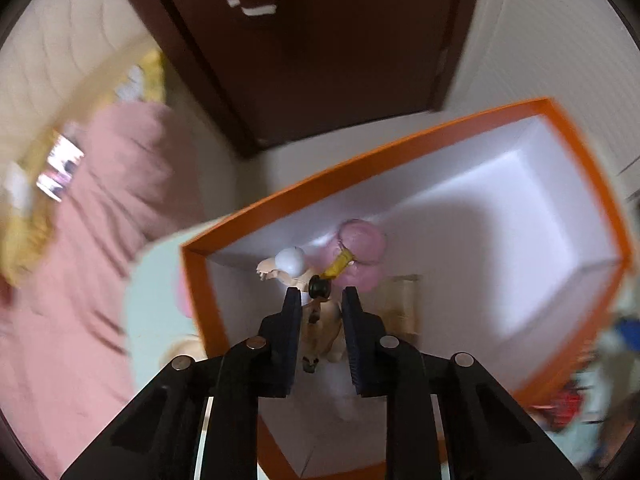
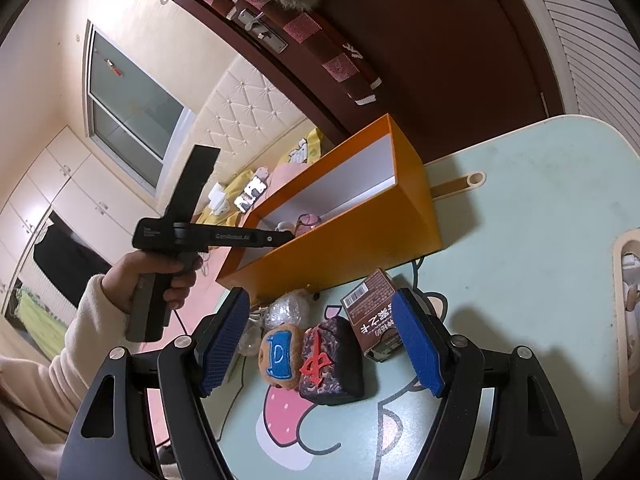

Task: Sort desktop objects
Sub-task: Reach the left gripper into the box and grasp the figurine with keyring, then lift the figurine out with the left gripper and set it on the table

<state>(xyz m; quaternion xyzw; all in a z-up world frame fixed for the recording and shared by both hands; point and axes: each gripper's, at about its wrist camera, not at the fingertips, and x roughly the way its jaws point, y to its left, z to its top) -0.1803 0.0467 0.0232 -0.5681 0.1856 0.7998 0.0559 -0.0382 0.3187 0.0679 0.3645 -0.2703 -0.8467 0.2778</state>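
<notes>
My left gripper (image 1: pixel 322 300) points down inside the orange box (image 1: pixel 400 148) and is shut. A beige figure (image 1: pixel 322 330) on the white floor shows through the narrow gap between its fingers. Just beyond the fingertips lie a yellow-and-black screw-shaped toy (image 1: pixel 330 274), a white ball (image 1: pixel 291 261) and a pink item (image 1: pixel 362 242). My right gripper (image 2: pixel 320 300) hovers open over the table. Between its blue pads sit a round cookie plush (image 2: pixel 280 354) with a blue letter, a dark tile plush (image 2: pixel 330 364) with a red character and a brown carton (image 2: pixel 374 316).
A foil-wrapped lump (image 2: pixel 288 310) lies by the orange box (image 2: pixel 360 236). A hand (image 2: pixel 156 280) holds the left gripper (image 2: pixel 240 237) over the box's near end. The mint table (image 2: pixel 520 240) has a wooden tray (image 2: pixel 628 320) at its right edge. A pink bed (image 1: pixel 80 260) lies left.
</notes>
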